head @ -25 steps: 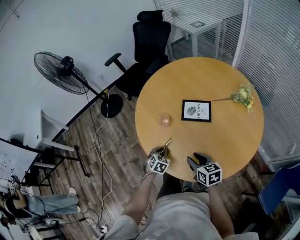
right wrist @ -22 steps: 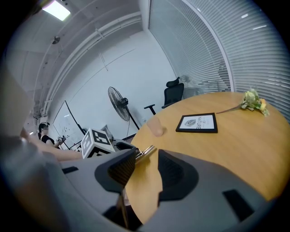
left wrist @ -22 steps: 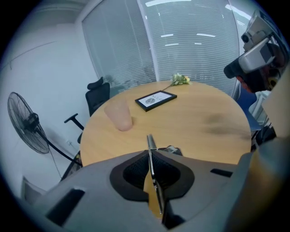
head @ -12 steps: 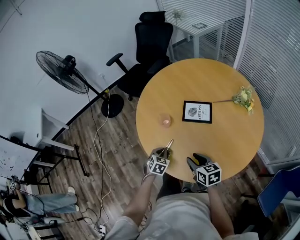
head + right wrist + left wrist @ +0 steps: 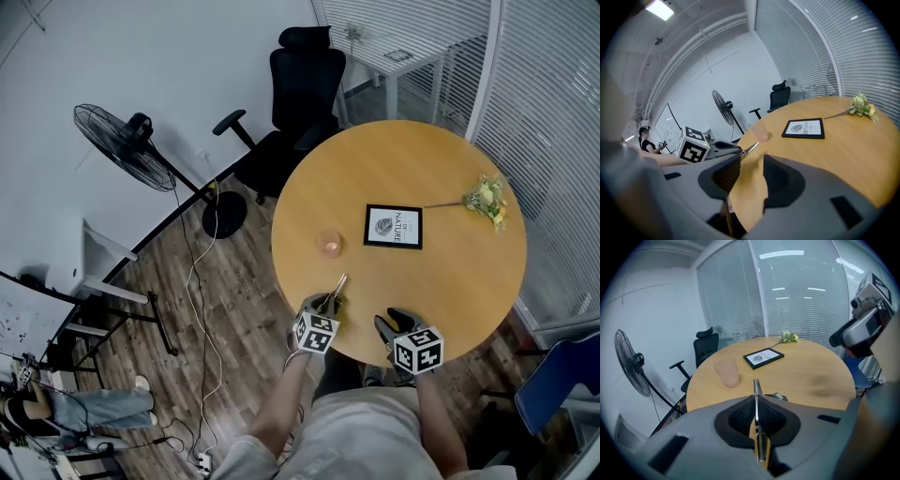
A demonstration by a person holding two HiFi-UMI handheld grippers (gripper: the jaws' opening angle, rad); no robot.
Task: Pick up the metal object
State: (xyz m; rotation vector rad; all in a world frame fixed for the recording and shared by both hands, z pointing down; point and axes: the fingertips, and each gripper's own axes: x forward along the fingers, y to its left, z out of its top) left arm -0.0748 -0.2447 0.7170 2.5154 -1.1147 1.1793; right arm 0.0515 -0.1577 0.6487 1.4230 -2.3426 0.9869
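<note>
One slim metal object [image 5: 756, 386] pinched by left hand-held gripper [image 5: 756, 401], right hand-held gripper [image 5: 752, 159] apart.

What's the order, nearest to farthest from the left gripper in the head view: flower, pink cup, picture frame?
From the left gripper, shut on the metal object:
1. pink cup, straight ahead, near the left edge of the table.
2. picture frame, mid-table, ahead and to the right.
3. flower, at the far right edge.

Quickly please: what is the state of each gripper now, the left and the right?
Left gripper: closed on the metal object.
Right gripper: open, holding nothing.
</note>
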